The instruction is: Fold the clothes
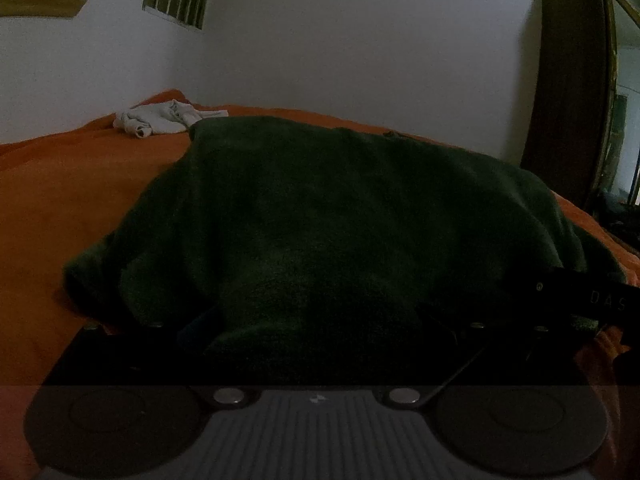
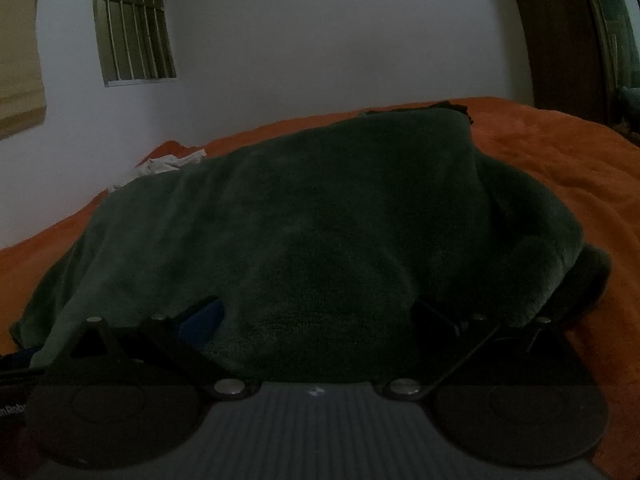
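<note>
dark green fleece garment (image 1: 340, 220) spread on orange bed cover (image 1: 60, 200), near edge draped over both tongs. left gripper (image 1: 316, 332) and right gripper (image 2: 316, 320): fingertips buried in fleece, grasping or released impossible to tell. risk: thick fleece sliding off, dragging unevenly, bunching the fold.
</note>
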The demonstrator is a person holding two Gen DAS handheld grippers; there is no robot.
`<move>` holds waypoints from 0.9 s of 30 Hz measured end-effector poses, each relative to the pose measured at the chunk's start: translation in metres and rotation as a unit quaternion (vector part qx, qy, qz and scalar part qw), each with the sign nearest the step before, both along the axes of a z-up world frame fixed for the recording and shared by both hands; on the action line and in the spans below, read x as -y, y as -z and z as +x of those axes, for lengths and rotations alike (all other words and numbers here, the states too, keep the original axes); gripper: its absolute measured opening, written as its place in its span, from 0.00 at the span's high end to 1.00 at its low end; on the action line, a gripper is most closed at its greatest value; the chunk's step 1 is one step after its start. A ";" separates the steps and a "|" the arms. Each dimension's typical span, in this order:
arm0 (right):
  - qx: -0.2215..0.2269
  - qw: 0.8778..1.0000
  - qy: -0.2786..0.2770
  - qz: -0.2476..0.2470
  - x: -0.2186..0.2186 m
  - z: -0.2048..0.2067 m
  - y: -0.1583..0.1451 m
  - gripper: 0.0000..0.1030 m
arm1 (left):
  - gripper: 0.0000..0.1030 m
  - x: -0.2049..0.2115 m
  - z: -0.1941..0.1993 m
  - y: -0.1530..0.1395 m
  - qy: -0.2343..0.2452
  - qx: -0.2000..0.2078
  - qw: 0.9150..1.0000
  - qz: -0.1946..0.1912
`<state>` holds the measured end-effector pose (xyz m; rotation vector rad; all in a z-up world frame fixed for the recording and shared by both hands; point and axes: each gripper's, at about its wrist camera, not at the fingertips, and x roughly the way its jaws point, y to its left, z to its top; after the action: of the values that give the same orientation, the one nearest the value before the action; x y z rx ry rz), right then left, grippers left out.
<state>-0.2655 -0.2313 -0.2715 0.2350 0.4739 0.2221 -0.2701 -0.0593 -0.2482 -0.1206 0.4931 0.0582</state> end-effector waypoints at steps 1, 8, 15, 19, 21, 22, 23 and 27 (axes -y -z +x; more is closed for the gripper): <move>0.000 1.000 0.000 0.000 0.000 0.001 0.000 0.00 | 0.00 0.001 -0.001 0.000 0.000 0.000 1.000 0.000; 0.000 1.000 -0.001 0.001 0.000 0.001 0.000 0.00 | 0.00 0.005 -0.006 -0.002 -0.001 0.001 1.000 0.000; 0.000 1.000 -0.001 0.001 -0.001 0.008 0.000 0.00 | 0.00 0.006 -0.010 -0.001 -0.001 0.002 1.000 -0.001; 0.000 1.000 -0.002 0.000 -0.002 0.012 0.000 0.00 | 0.00 0.006 -0.009 0.000 -0.002 0.004 1.000 0.002; 0.000 1.000 -0.002 0.000 -0.002 0.013 0.000 0.00 | 0.00 0.005 -0.008 0.001 -0.001 0.004 1.000 0.001; 0.001 1.000 -0.002 0.000 -0.002 0.012 0.001 0.00 | 0.00 0.005 -0.009 0.001 -0.001 0.004 1.000 -0.001; 0.001 1.000 -0.002 0.000 -0.002 0.012 0.001 0.00 | 0.00 0.004 -0.009 0.001 0.000 0.005 1.000 -0.004; 0.001 1.000 -0.003 0.000 -0.001 0.013 0.001 0.00 | 0.00 0.006 -0.010 -0.002 -0.002 0.000 1.000 0.001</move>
<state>-0.2528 -0.2302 -0.2724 0.2343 0.4725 0.2282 -0.2802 -0.0655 -0.2464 -0.1195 0.4927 0.0622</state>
